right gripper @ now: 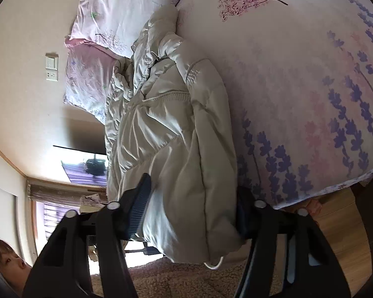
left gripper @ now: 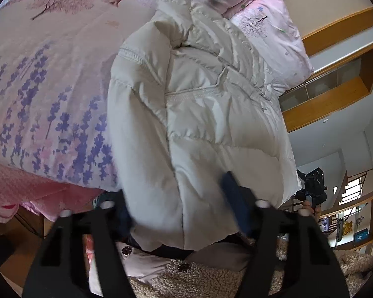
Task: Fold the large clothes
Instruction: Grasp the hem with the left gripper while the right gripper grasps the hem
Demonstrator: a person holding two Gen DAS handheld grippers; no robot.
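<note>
A cream puffer jacket (left gripper: 199, 114) lies on a bed with a floral duvet (left gripper: 44, 87), its hem hanging toward me. My left gripper (left gripper: 181, 206) is shut on the jacket's lower hem, with thick fabric bunched between the blue pads (left gripper: 233, 198). In the right wrist view the same jacket (right gripper: 174, 136) runs away from me along the duvet (right gripper: 310, 87). My right gripper (right gripper: 194, 211) is shut on the jacket's near end, its pads (right gripper: 140, 208) pressing the padded edge from both sides. A white loop hangs below the hem.
Floral pillows (left gripper: 268, 27) lie at the head of the bed, also in the right wrist view (right gripper: 104, 32). A wooden shelf unit (left gripper: 335, 74) is on the wall. A person's face (right gripper: 7, 260) and fleece clothing (left gripper: 199, 278) are close below. Wooden floor (right gripper: 340, 236) shows beside the bed.
</note>
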